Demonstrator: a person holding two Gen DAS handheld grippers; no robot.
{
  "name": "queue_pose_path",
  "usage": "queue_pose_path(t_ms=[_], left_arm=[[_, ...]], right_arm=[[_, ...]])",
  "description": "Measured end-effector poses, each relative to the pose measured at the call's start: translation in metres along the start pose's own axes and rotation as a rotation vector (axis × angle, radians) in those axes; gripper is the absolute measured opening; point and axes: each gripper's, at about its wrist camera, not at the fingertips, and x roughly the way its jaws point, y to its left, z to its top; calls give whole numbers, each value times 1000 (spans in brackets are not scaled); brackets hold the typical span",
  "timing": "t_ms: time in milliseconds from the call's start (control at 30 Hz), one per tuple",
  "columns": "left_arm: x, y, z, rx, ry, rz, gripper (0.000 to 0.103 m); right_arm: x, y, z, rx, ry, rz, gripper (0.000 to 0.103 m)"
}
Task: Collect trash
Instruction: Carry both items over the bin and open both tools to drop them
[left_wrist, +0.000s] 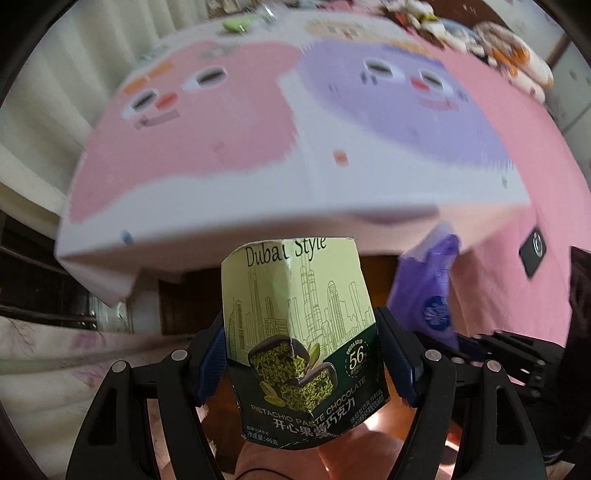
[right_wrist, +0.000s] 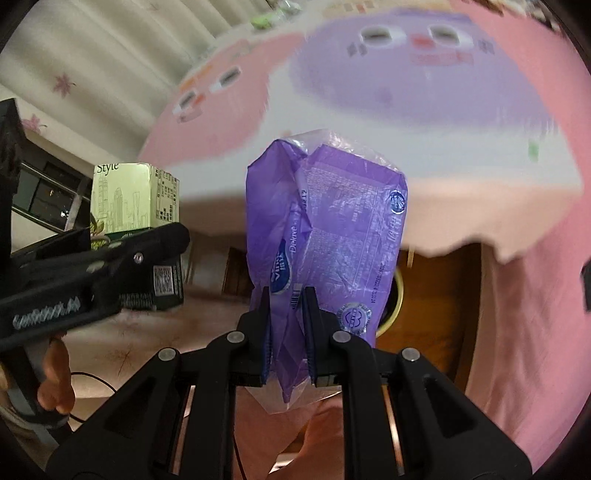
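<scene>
- Carrying two pieces of trash at once: the left gripper (left_wrist: 306, 354) stands wide, its blue pads pressed on the sides of a dented pale-green and dark cardboard chocolate box (left_wrist: 295, 332), held upright just off the table edge.
- The right gripper (right_wrist: 287, 325) is nearly closed, pinching a crumpled purple plastic wrapper (right_wrist: 325, 236) by its lower end.
- Both items hang past the pink-and-lilac cartoon tablecloth (left_wrist: 207, 155), above brown floor.
- A round yellowish rim (right_wrist: 397, 295), possibly a bin, shows behind the wrapper.
- Judgement: keep both grips firm, centre each item over the container, then release low so the light wrapper does not drift.
</scene>
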Motion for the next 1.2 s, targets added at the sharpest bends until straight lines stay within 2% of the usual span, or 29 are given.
queue_pose_path(t_ms=[233,467,667,800,1000,1067,1100,1200], left_arm=[[75,-16,-42,52,101,-40,74],[169,-5,-57,24,152,-100,75],[244,5,-59,23,171,-137,78],[274,19,-57,11,188,-131,80],[293,28,-48,10,195,-113,87],[298,30,-48,1,191,-114,91],[298,32,-48,-5,186,-111,92],[299,36,-47,-15,190,-106,94]], right_arm=[[69,-39,-49,116,107,-11,12],[144,-80,-72,196,125,-28,12],[212,-115,-86,202,135,-49,12],[242,-124,-83,190,140,-59,12],[263,-135,-86,201,136,-55,13],[265,-133,-87,193,139,-56,16],[265,-133,-87,187,139,-59,20],[263,-129,-73,179,131,-64,44]])
